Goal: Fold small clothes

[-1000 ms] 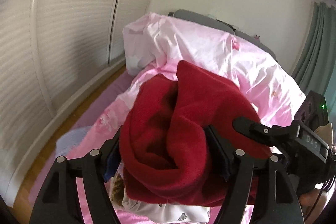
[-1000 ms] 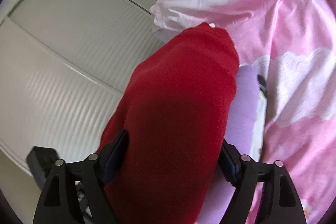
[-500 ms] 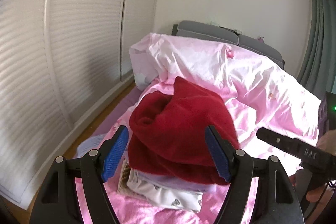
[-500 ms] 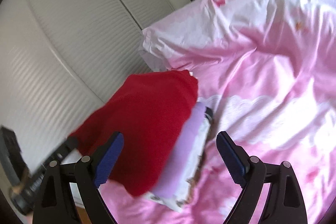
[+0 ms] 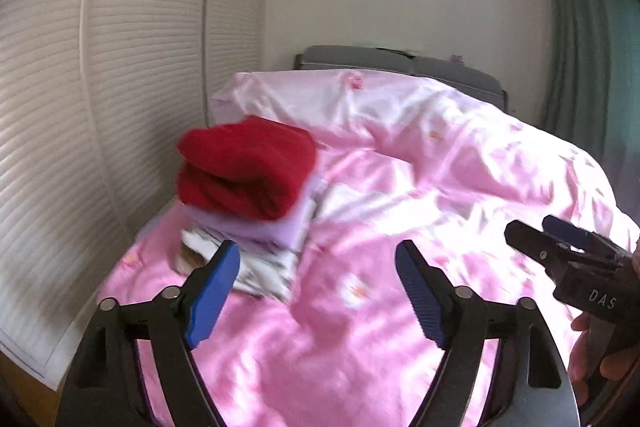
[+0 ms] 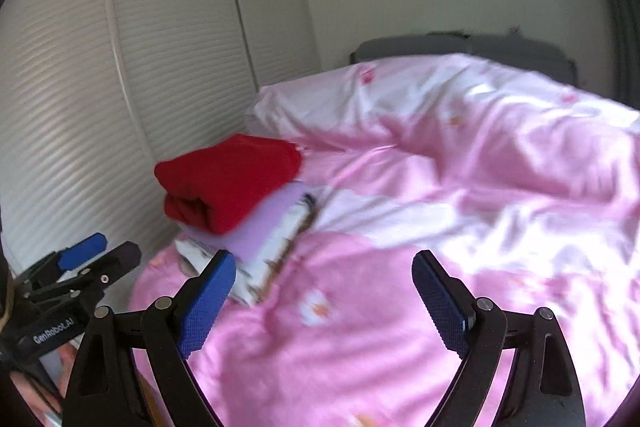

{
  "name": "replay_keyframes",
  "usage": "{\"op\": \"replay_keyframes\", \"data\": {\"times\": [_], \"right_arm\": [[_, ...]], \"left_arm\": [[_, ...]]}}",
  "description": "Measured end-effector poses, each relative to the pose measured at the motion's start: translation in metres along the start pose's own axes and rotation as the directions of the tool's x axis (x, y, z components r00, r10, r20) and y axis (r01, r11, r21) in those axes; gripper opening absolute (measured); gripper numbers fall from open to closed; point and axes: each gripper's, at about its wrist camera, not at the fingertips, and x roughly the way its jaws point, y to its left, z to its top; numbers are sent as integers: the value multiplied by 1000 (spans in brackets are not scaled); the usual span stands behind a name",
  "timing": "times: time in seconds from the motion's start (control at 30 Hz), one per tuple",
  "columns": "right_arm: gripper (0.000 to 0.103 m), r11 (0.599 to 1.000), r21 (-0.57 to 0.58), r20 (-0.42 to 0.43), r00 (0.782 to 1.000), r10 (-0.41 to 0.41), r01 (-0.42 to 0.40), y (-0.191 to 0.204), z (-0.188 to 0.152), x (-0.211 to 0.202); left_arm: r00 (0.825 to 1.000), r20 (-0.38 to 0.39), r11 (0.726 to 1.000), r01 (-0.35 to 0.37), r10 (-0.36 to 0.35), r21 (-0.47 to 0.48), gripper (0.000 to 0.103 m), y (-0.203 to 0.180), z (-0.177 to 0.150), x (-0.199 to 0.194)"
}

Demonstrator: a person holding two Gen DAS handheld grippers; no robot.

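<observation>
A folded red garment [image 5: 248, 171] lies on top of a stack, over a folded lilac garment [image 5: 276, 231] and a white patterned one [image 5: 264, 271], on the pink bed cover [image 5: 360, 327]. The stack also shows in the right wrist view, with the red garment [image 6: 228, 179] on the lilac one [image 6: 264, 231]. My left gripper [image 5: 318, 291] is open and empty, a short way back from the stack. My right gripper [image 6: 324, 297] is open and empty, also back from the stack. The right gripper shows at the right edge of the left wrist view [image 5: 560, 247].
White slatted wardrobe doors [image 5: 100, 107] run along the left of the bed. A grey headboard [image 5: 400, 61] stands at the far end, and a green curtain [image 5: 580, 47] hangs at the right. The pink cover is rumpled toward the far side [image 6: 500, 131].
Both grippers held the red garment a second ago. They opened, left it on the stack and drew back away from it.
</observation>
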Motion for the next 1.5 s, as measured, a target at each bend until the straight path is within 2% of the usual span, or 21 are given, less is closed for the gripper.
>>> {"op": "replay_keyframes", "data": {"times": [0.2,0.43,0.57,0.67,0.87,1.0,1.13,1.3,1.5], "right_arm": [[90,993,-10,33,992,-120,120,-55,-46,-96],[90,969,0,53,967,-248,248,-102,-90,-183],[90,942,-1,95,938,-334,336,-117,-111,-227],[92,926,27,104,920,-377,377,-126,-128,-252],[93,894,49,84,890,-449,446,-142,-157,-274],[93,881,67,51,880,-472,468,-151,-176,-280],[93,869,77,74,866,-495,490,-151,-185,-291],[93,865,80,83,861,-502,496,-149,-181,-294],[93,881,85,58,880,-471,466,-147,-181,-292]], "left_arm": [[998,-10,996,69,-68,61,87,-74,-42,-45],[992,-3,986,125,-125,107,87,-143,-76,-83],[990,6,982,141,-143,127,88,-171,-92,-105],[991,32,979,121,-128,163,95,-187,-105,-123],[992,69,976,92,-107,195,98,-195,-132,-142],[994,42,980,92,-101,178,98,-191,-147,-142],[996,40,981,71,-80,183,99,-191,-158,-144],[996,56,982,54,-65,180,100,-194,-161,-149],[998,36,985,48,-54,168,100,-191,-160,-146]]}}
